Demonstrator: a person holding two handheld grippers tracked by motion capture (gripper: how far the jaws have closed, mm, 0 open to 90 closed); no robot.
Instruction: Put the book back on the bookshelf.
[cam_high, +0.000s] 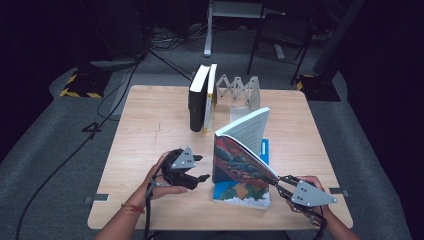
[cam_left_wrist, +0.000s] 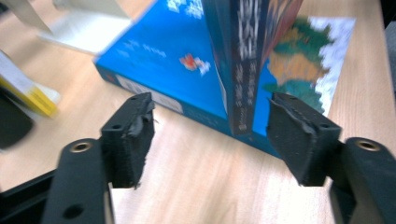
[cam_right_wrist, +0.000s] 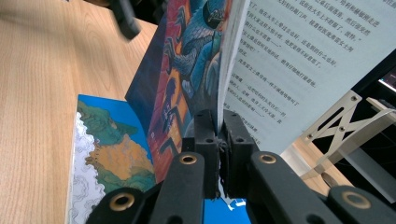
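Observation:
A paperback with a colourful illustrated cover (cam_high: 240, 155) stands upright and partly fanned open on top of a blue book (cam_high: 242, 196) that lies flat on the wooden table (cam_high: 150, 125). My right gripper (cam_high: 278, 179) is shut on the lower edge of the upright book's cover and front pages (cam_right_wrist: 187, 56), with its jaws (cam_right_wrist: 217, 122) pinched together on them. The flat blue book (cam_right_wrist: 107, 140) shows below. My left gripper (cam_high: 202, 168) sits low to the left of both books, open with nothing between its pads. It (cam_left_wrist: 210, 123) faces the upright book's spine (cam_left_wrist: 243, 70) and the flat book (cam_left_wrist: 177, 60).
A black book and a white-and-yellow book (cam_high: 202, 97) stand upright at the table's back, beside a folding metal rack (cam_high: 240, 90). Bare wood lies on the table's left half. A chair (cam_high: 282, 35) and cables (cam_high: 165, 42) are on the floor beyond.

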